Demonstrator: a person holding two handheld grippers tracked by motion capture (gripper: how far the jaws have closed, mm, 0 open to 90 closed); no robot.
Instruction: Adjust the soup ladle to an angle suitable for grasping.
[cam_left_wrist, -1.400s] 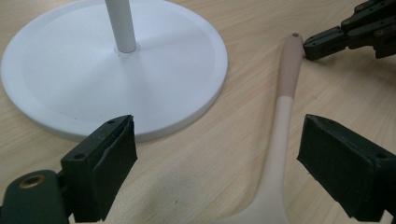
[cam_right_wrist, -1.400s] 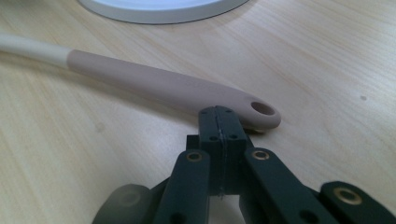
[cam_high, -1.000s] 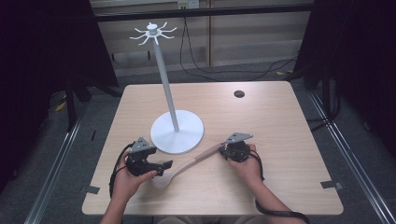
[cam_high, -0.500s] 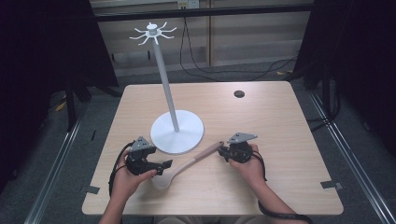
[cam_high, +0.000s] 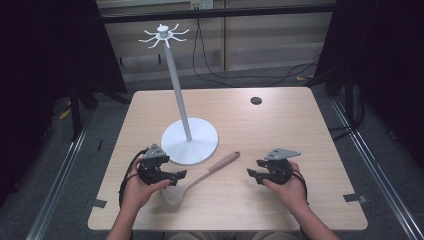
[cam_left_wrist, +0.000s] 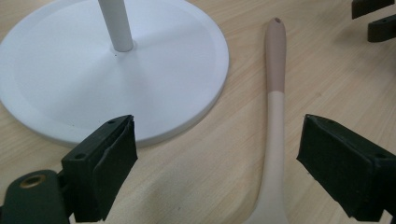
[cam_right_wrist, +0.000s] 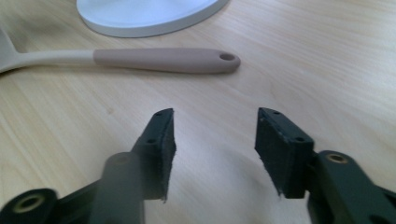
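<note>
the left gripper (cam_left_wrist: 217, 175) is held wide open and empty, its jaws straddling the neck of a long cream silicone spoon with a dusty-pink handle (cam_left_wrist: 274, 116), lying flat on the pale wooden table (cam_high: 280, 125). the right gripper (cam_right_wrist: 215, 154) is likewise open and empty, short of the handle's end. the spoon is judged light, slightly flexible and grippy; the slim handle is best pinched. beyond stands a white round-based hook stand (cam_high: 190, 141).

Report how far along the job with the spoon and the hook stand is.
Nothing looks done: the spoon lies flat on the table beside the stand. In hand: the left gripper is open around its neck, not gripping; the right gripper is open, short of the handle. Left, probably: lifting and hanging it on the stand.
</note>
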